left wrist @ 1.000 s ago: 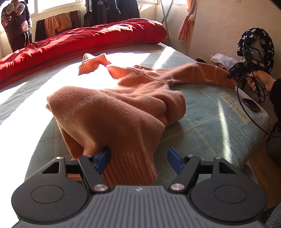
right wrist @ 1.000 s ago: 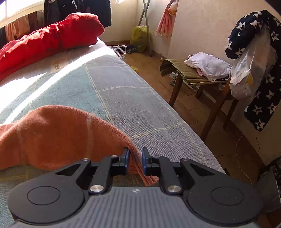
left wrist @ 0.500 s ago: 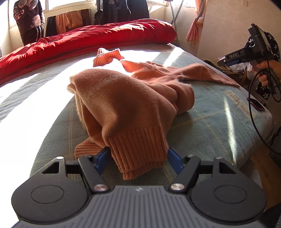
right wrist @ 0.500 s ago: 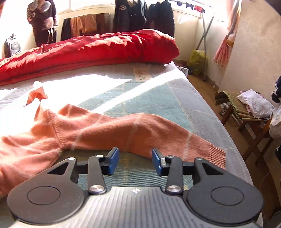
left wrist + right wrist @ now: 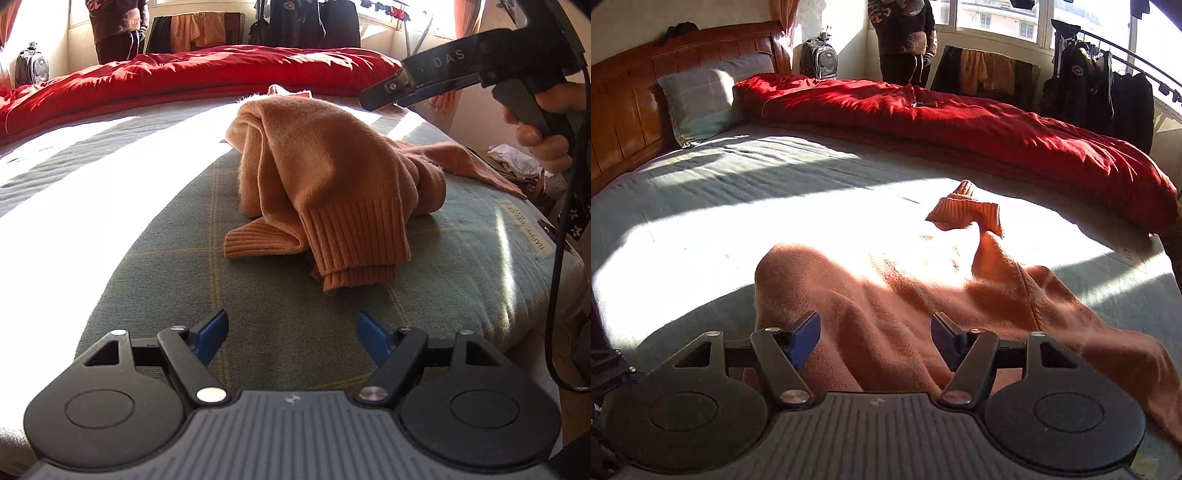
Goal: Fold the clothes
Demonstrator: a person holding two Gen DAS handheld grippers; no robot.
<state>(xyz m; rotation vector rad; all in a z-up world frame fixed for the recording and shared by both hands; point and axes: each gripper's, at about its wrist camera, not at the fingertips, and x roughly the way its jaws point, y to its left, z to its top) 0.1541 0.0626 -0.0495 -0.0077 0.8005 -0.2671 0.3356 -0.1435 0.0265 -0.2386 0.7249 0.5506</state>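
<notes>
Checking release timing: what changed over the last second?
The right tool let go of the sweater sleeve: shut on it a second ago, now open above the bunched body. The left tool, open throughout, backed off the ribbed hem it had straddled. The sweater stays crumpled on the bed; the red duvet is unmoved.

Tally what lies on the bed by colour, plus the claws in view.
Orange: 1, sweater, bunched
Red: 1, duvet
Grey-green: 1, pillow
Claws: 2, left claw and right claw, both open and empty
Total: 5
</notes>
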